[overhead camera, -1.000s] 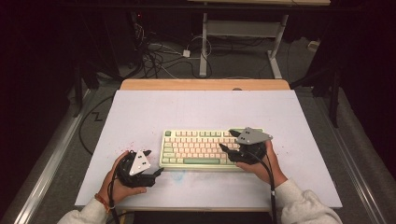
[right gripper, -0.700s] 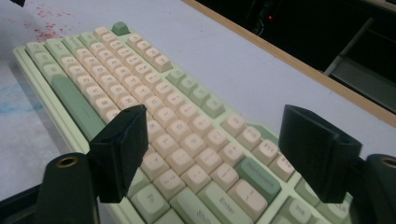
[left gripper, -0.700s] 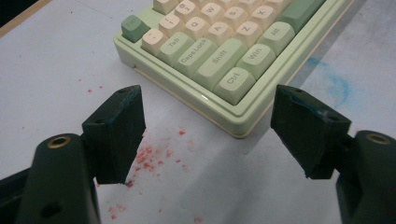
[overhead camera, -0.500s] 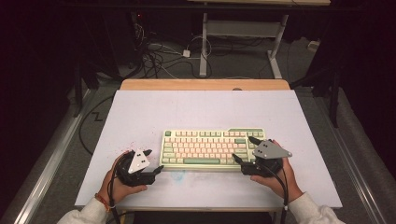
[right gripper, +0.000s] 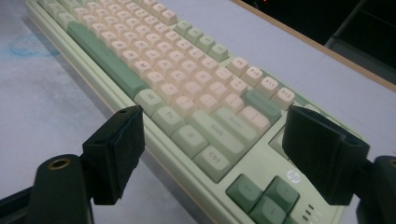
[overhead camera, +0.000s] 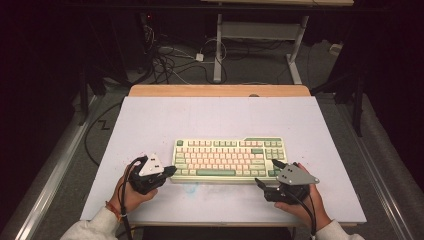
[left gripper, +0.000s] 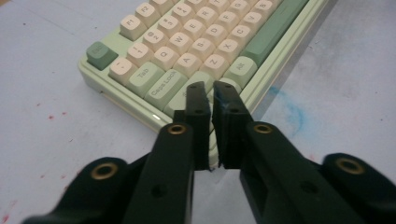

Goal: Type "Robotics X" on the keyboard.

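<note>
A pale green keyboard (overhead camera: 227, 159) with cream and green keys lies in the middle of the white mat (overhead camera: 220, 117). My left gripper (overhead camera: 170, 171) sits at its front left corner; in the left gripper view its jaws (left gripper: 209, 91) are shut with nothing between them, tips just over the keyboard (left gripper: 187, 51) edge near the Caps Lock key. My right gripper (overhead camera: 266, 172) is held at the front right corner. In the right gripper view it (right gripper: 219, 130) stands wide open, jaws straddling the keyboard's (right gripper: 187, 88) right end from above without touching it.
A faint blue smudge (overhead camera: 192, 187) marks the mat in front of the keyboard, and red specks (left gripper: 51, 116) dot it at left. The wooden table edge (overhead camera: 220, 90) runs along the far side. Cables (overhead camera: 170, 60) and desk legs lie on the floor beyond.
My right gripper has drawn back from above the keyboard's right part towards the person, to the front right corner. The left gripper and the keyboard have stayed put.
</note>
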